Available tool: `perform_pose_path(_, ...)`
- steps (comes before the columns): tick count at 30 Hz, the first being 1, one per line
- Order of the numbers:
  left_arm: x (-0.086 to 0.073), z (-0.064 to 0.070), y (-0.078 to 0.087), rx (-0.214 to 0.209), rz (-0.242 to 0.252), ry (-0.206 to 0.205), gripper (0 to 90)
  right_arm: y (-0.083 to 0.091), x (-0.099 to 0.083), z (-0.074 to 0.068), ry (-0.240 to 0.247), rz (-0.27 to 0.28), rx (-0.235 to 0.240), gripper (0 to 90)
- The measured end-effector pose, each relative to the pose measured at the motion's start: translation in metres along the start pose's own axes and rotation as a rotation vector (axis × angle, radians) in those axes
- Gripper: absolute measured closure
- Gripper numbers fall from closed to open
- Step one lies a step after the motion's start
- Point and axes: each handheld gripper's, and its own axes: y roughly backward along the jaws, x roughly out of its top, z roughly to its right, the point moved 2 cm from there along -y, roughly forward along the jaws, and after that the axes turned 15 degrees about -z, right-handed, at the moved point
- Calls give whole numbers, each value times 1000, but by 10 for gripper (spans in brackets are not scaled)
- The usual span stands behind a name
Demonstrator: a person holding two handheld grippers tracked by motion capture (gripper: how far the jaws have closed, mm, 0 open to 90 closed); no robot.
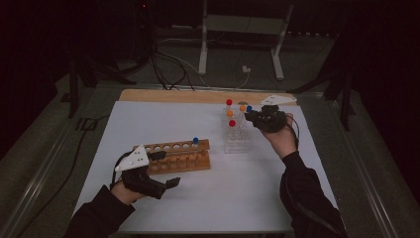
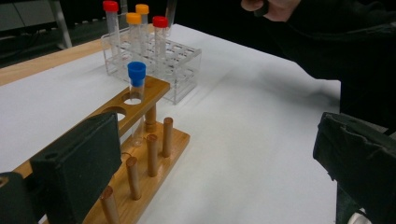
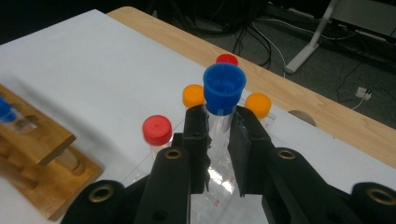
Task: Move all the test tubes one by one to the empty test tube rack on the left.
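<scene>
- The blue-capped tube [image 3: 223,100] stands upright just under its cap between the jaws of the right gripper [image 3: 219,140], which are clenched on its glass; it sits above the clear rack [image 1: 236,140] near the far right corner of the white table [image 1: 148,119].
- Whether its foot is free of the rack's holes I cannot tell from the right gripper view.
- Just beside it stand four capped tubes in the same rack: two orange [image 3: 193,96] [image 3: 258,105] and two red [image 3: 157,129] [image 3: 227,59].
- Risk, as I judge it: a sideways pull before the tube is clear could knock these neighbours or drag the light rack; a grip this close to the cap could also let the glass tilt or slip.
- The wooden rack [image 1: 179,156] lies toward the near left of the table, well apart, with one blue-capped tube [image 2: 136,93] already in its end hole and open holes beside it.
- The left gripper [image 1: 148,181] rests near the front of the wooden rack, its jaws spread wide and holding nothing.
- Between the two racks the table is bare; only the standing tube in the wooden rack crowds the next hole.
</scene>
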Motion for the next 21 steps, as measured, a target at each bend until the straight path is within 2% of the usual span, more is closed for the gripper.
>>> perform_pose_path(10, 5, 4, -1, -20, -6, -10, 20, 26, -18, -11, 22, -4, 37, 768)
perform_pose_path(21, 14, 7, -5, -33, -13, -23, 20, 23, -43, -53, 98, -48, 137, 767)
